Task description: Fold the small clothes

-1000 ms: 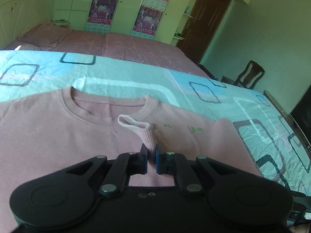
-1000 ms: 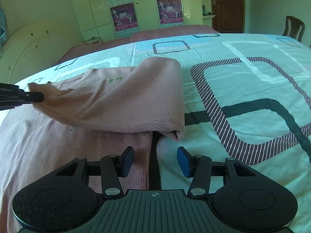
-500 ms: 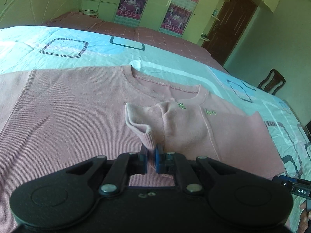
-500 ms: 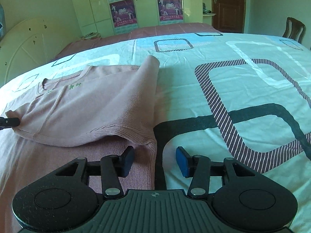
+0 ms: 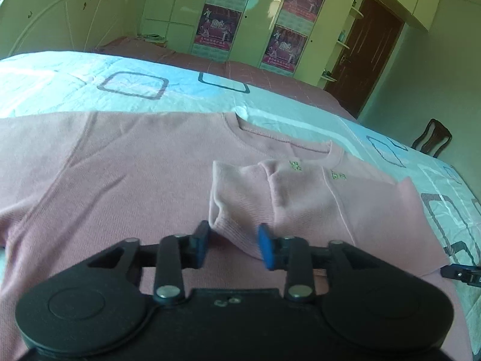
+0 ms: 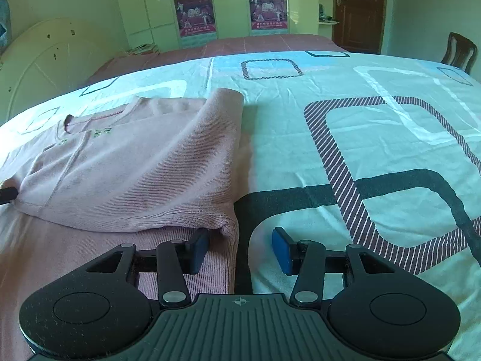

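A pink sweater [image 5: 120, 174] lies flat on the bed, collar away from me. Its right sleeve and side [image 5: 300, 198] are folded over onto its front. My left gripper [image 5: 233, 245] is open, its jaws on either side of the folded sleeve's cuff [image 5: 237, 234], which lies loose between them. In the right wrist view the folded sweater [image 6: 144, 174] lies to the left. My right gripper [image 6: 239, 249] is open over the sweater's lower right corner [image 6: 228, 228], holding nothing.
The bed is covered by a light blue sheet [image 6: 360, 138] with square patterns. A wooden chair [image 6: 460, 49] stands at the bed's far right. A wardrobe with posters [image 6: 228, 9] and a brown door [image 6: 357, 12] are behind the bed.
My left gripper laid the sleeve cuff down on the sweater's front and opened, letting it go. The fold has settled flat. My right gripper stayed open and shifted slightly.
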`<state>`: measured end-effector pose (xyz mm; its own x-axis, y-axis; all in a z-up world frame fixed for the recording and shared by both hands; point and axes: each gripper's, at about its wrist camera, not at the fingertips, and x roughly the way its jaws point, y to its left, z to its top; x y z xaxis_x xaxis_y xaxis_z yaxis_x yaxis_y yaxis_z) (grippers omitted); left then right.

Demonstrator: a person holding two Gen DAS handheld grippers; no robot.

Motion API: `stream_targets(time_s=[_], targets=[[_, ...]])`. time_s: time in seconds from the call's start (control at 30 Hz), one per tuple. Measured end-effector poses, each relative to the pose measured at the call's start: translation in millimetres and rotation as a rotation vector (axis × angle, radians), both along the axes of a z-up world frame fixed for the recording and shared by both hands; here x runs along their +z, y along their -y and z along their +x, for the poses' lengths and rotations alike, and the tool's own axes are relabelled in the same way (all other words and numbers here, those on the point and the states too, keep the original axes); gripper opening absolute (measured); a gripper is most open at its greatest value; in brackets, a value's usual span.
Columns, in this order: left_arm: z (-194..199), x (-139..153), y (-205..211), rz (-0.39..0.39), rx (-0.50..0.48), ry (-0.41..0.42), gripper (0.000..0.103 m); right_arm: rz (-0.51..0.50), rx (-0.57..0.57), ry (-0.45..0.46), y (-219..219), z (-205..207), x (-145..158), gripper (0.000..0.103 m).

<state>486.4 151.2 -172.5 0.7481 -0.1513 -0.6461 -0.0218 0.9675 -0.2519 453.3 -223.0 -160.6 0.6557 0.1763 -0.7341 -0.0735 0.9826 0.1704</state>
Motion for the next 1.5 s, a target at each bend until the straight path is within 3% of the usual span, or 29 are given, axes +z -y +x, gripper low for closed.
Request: stream_targets(time_s=[0.03, 0.07, 0.23, 0.3, 0.37, 0.4, 0.6, 0.8, 0.83, 0.87, 0.9, 1.0, 1.1, 1.13, 1.2, 1.23, 1.33, 1.4, 1.5], targets=[[-1, 4, -4, 0.014, 0.019, 0.025, 0.077, 0.008, 0.024, 0.014, 2, -3, 3, 0.047], [2, 6, -9, 0.009, 0.026, 0.038, 0.08, 0.013, 0.053, 0.031, 2, -5, 8, 0.048], [51, -5, -20, -0.07, -0.048, -0.037, 0.051, 0.049, 0.071, 0.099, 10, 11, 25, 0.047], [69, -9, -17, -0.067, -0.078, -0.047, 0.051, 0.067, 0.032, 0.096, 16, 31, 25, 0.047], [81, -11, -13, -0.069, -0.113, -0.048, 0.033, 0.07, -0.02, 0.088, 20, 53, 22, 0.047], [85, -12, -11, -0.068, -0.127, -0.056, 0.004, 0.067, -0.041, 0.085, 21, 63, 20, 0.047], [53, -2, -15, -0.075, -0.026, 0.063, 0.005, 0.086, -0.089, 0.074, 24, 100, 15, 0.047], [48, -12, -14, -0.053, 0.0, 0.044, 0.005, 0.101, -0.092, 0.057, 19, 128, 3, 0.045], [49, -12, -13, -0.051, 0.001, 0.045, 0.005, 0.111, -0.079, 0.064, 18, 131, 3, 0.036], [51, -12, -12, -0.043, -0.001, 0.043, 0.005, 0.122, -0.056, 0.067, 15, 135, 2, 0.008], [51, -12, -12, -0.036, -0.003, 0.04, 0.005, 0.107, -0.044, 0.075, 11, 138, 3, 0.003], [52, -15, -12, -0.025, -0.005, 0.027, 0.006, 0.062, 0.02, 0.07, -3, 152, -5, 0.002], [52, -15, -14, -0.02, 0.004, 0.017, 0.015, 0.017, -0.024, 0.04, 2, 164, -17, 0.0], [52, -13, -15, -0.008, 0.019, 0.014, 0.02, 0.007, -0.038, 0.031, 3, 166, -15, 0.0], [46, -1, -11, 0.064, 0.047, 0.036, 0.02, 0.006, -0.039, 0.055, 2, 163, -5, 0.0], [44, 7, -6, 0.082, 0.035, 0.06, 0.02, 0.025, -0.012, 0.082, -2, 159, 2, 0.0], [54, 16, 24, 0.036, -0.084, 0.076, 0.025, 0.032, 0.116, 0.091, -32, 155, 7, 0.0], [69, 11, 56, 0.05, -0.187, 0.037, 0.033, 0.008, 0.183, 0.073, -53, 155, 2, 0.0], [88, -5, 87, 0.081, -0.252, -0.004, 0.035, -0.053, 0.19, 0.069, -65, 158, -7, 0.0]])
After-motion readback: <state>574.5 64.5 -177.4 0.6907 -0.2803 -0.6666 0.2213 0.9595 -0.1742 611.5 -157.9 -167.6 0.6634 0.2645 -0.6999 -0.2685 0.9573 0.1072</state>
